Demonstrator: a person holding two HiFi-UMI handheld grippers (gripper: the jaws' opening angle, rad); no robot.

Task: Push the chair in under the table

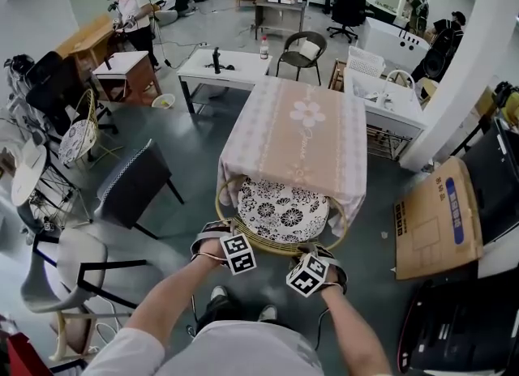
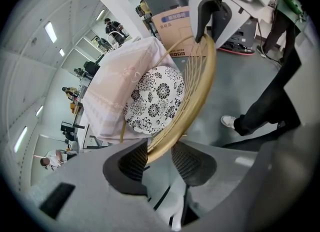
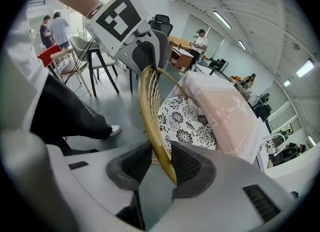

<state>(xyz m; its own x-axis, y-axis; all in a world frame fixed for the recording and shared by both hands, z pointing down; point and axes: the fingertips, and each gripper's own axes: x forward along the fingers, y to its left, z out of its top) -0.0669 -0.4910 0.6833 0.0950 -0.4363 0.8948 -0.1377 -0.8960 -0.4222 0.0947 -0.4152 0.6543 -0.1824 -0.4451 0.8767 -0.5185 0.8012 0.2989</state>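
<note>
Two forearms [image 1: 174,293] sloped down to the chair [image 1: 280,208], left gripper [image 1: 212,232] and right gripper [image 1: 322,254] at its rim [image 1: 272,242]. The seat sat under the table [image 1: 292,135], a cardboard box [image 1: 434,216] right of the table.

Left gripper view: fingers [image 2: 134,162] clenched the rim [image 2: 197,83].

Right gripper view: fingers [image 3: 189,165] stood released around the rim [image 3: 150,106].

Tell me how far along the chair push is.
Done: the round rattan chair with black-and-white floral cushion sits partly under the table with pink tablecloth, and the cloth overhangs the cushion's front. In hand: the left gripper clamps the back rim; the right gripper has its jaws loose round it. Remaining: most of the seat sticks out, so push further.
</note>
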